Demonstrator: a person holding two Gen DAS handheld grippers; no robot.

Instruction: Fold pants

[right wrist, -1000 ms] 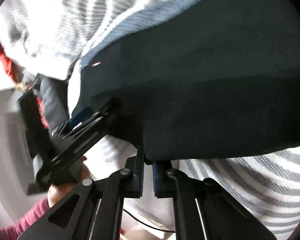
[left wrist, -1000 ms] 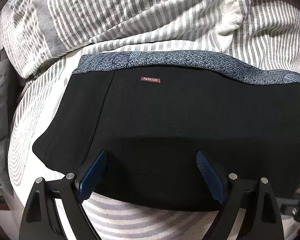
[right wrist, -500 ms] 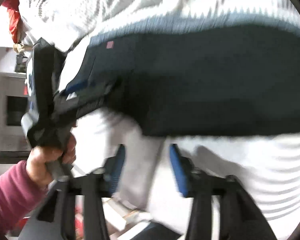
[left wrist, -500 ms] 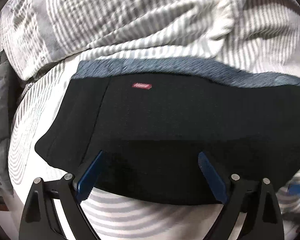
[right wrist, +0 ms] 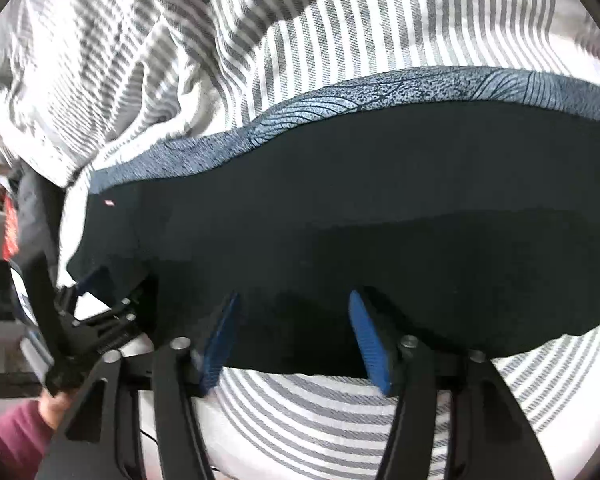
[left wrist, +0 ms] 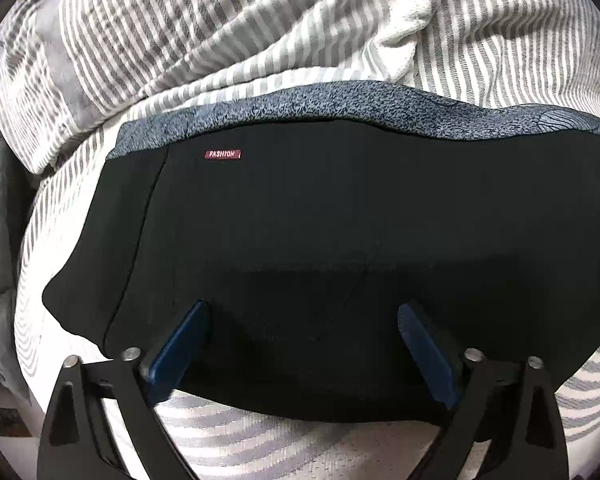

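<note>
Folded black pants lie flat on the striped sheet, blue patterned band along the far edge, red label far left. Left gripper jaws spread wide, just opened further, over the near edge, gripping nothing. Right gripper jaws apart, just opened, holding nothing.

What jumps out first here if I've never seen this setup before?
A big slab of black pants fills the middle of both views, lying on a grey-and-white striped bedsheet, with a tiny red FASHION label near its speckled blue waistband. Blue-padded fingers of the open left gripper frame its near edge.
</note>
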